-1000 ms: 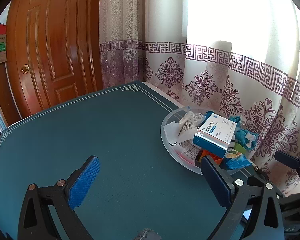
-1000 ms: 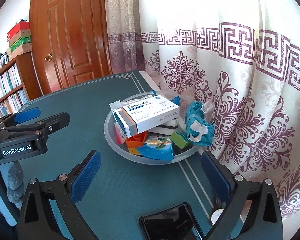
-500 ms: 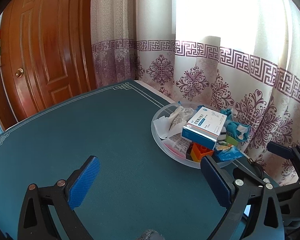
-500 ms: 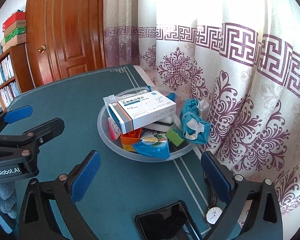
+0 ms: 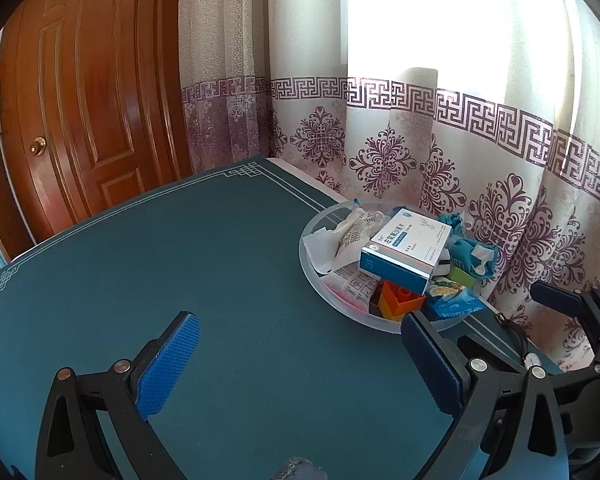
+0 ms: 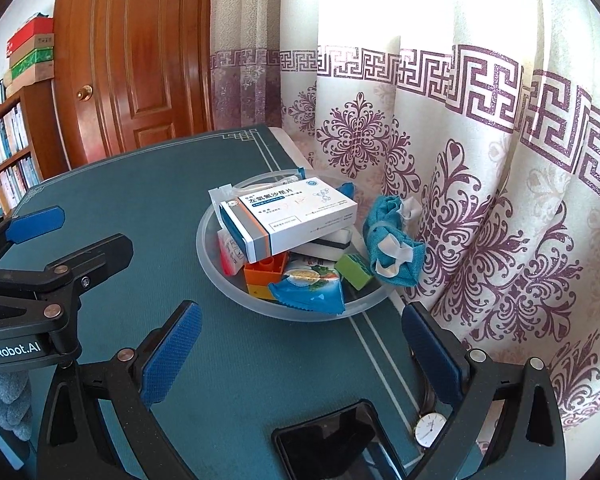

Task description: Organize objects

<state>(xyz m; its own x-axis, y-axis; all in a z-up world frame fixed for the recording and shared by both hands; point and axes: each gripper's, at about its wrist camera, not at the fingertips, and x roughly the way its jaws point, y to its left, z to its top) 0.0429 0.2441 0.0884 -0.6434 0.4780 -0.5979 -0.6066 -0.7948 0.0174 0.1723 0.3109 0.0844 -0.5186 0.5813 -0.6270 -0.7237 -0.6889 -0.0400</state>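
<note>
The bowl (image 6: pixel 220 276) is framed slightly farther off than before; both grippers, left gripper (image 5: pixel 300 356) and right gripper (image 6: pixel 300 356), are held wide open and empty. The box (image 6: pixel 288 216) should be gripped squarely.

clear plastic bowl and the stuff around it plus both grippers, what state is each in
clear plastic bowl: upright, heaped full
white and blue medicine box: closed, lying atop the heap
black smartphone: screen dark, flat on table
brown wooden door: shut
left gripper: open, empty
right gripper: open, empty
</note>
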